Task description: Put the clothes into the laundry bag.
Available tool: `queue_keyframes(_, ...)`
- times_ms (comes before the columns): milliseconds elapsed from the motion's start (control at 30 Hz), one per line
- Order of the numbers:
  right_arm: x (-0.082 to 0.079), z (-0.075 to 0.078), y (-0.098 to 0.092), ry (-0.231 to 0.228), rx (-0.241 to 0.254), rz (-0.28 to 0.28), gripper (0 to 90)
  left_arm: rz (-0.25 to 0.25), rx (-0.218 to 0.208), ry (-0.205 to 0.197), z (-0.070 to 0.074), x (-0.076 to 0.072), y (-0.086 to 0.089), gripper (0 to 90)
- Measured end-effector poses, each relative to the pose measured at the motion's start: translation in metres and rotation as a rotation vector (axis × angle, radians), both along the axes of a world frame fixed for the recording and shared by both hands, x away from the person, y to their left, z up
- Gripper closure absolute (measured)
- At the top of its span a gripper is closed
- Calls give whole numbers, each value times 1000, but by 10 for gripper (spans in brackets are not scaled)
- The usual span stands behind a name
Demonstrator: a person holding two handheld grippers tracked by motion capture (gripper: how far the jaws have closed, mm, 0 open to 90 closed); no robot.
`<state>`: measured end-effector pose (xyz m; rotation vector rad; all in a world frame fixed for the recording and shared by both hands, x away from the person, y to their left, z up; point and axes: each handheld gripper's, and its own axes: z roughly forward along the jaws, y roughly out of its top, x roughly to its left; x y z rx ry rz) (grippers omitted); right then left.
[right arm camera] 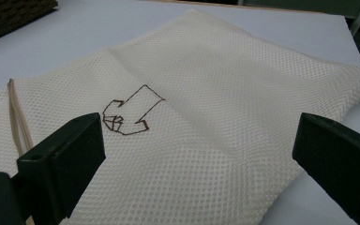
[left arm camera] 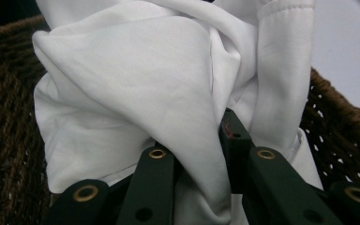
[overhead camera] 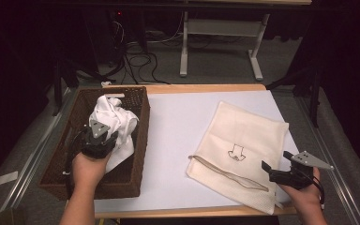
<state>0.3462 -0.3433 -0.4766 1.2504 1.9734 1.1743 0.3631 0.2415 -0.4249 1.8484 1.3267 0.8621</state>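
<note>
A crumpled white garment (overhead camera: 113,123) lies in a dark brown wicker basket (overhead camera: 140,140) at the table's left. My left gripper (overhead camera: 101,137) is inside the basket, shut on a fold of the white garment (left arm camera: 159,89). A cream mesh laundry bag (overhead camera: 243,145) with a small brown shirt emblem (overhead camera: 236,153) lies flat at the table's right, its zipper edge (overhead camera: 225,172) toward the front. My right gripper (overhead camera: 279,164) hovers open just over the bag's near right corner. Under its spread jaws in the right gripper view lie the mesh bag (right arm camera: 206,117) and its emblem (right arm camera: 131,115).
A white sheet (overhead camera: 178,136) covers the wooden table top. A wicker basket corner (right arm camera: 14,14) shows at the upper left of the right gripper view. Behind the table are a white desk frame (overhead camera: 220,42) and cables (overhead camera: 140,61) on the grey floor.
</note>
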Motion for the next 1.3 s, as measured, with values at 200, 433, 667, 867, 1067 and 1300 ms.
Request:
queue_keyframes(200, -1, 1, 0, -5, 1, 3, 34, 17, -14, -97, 5, -8, 2, 785)
queue_keyframes(433, 0, 1, 0, -6, -1, 4, 34, 49, -34, -226, 10, -20, 6, 785)
queue_keyframes(667, -1, 1, 1, -7, 1, 5, 34, 66, -30, -376, 13, -34, 5, 785)
queue_keyframes(867, 0, 1, 2, -9, -4, 10, 34, 89, -61, -515, 15, -49, 9, 786)
queue_keyframes(1067, 0, 0, 3, -5, -8, 13, 34, 78, -83, -533, 16, -51, 11, 786)
queue_keyframes(1300, 0, 1, 4, -8, -1, 7, 34, 56, -103, -557, 32, -50, 5, 787)
